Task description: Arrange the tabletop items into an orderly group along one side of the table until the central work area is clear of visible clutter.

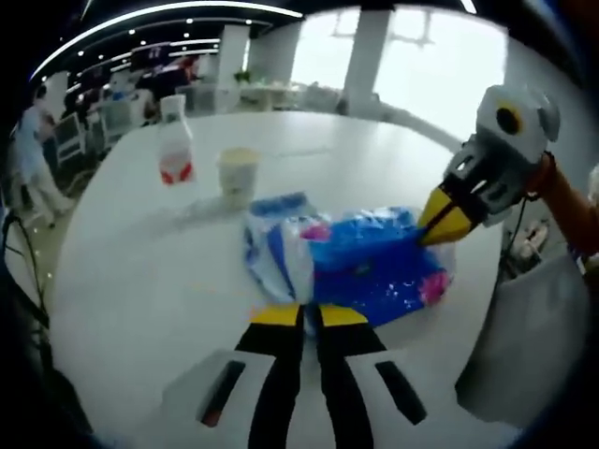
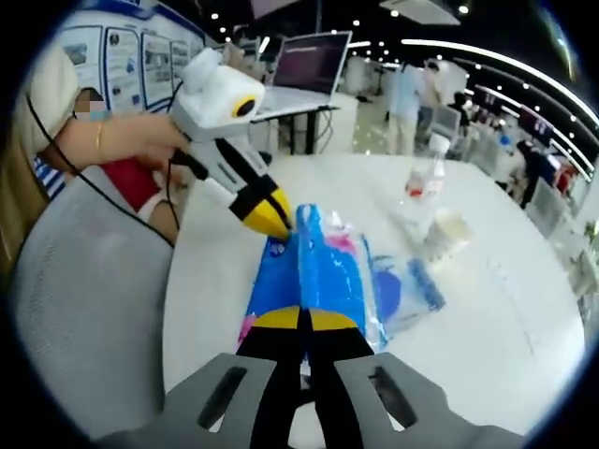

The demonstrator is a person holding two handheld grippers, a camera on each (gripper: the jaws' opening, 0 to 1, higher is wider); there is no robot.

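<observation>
Blue crinkled plastic pack (image 1: 370, 262) lies lengthwise left to right; our left gripper (image 1: 309, 315) and right gripper (image 2: 301, 320) each clamp one end.

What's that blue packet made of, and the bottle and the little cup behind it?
The blue packet looks like thin glossy plastic film: it crinkles and catches light. The bottle seems clear plastic with a white cap and red label. The cup is pale and matte, perhaps paper or plastic; it is too blurred to tell. Both grippers, left and right, look shut on the packet.
</observation>
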